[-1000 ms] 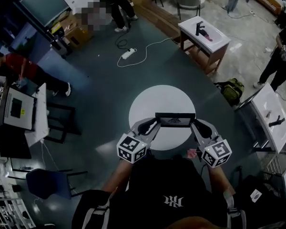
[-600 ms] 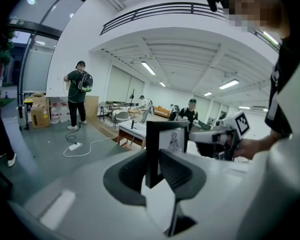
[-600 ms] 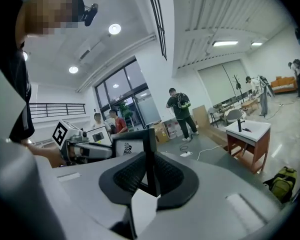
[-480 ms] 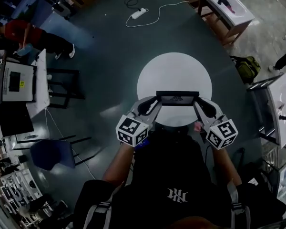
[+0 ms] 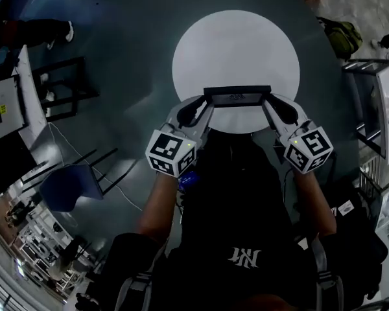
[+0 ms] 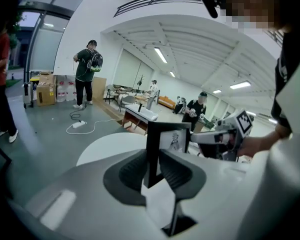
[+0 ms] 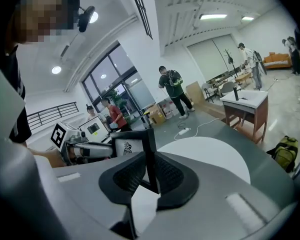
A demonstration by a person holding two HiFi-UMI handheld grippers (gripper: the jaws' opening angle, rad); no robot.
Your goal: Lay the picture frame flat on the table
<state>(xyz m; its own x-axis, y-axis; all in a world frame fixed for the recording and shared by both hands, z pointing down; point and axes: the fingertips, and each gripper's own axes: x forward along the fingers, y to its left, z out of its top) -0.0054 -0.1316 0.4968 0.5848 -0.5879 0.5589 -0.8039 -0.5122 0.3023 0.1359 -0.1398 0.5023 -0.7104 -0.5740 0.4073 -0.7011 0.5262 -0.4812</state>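
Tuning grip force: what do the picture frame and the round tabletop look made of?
The picture frame: black, matte border, likely painted wood or plastic; thin flat edge, no shine. The round tabletop: white, smooth, even matte surface, probably laminate or painted board; can't tell for sure.

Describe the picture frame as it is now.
The picture frame is black, rectangular, around a white print with a small dark figure. It is upright over the near edge of the round white table, its side edges clamped between the fingers of the left gripper and right gripper. Whether it touches the table is unclear.
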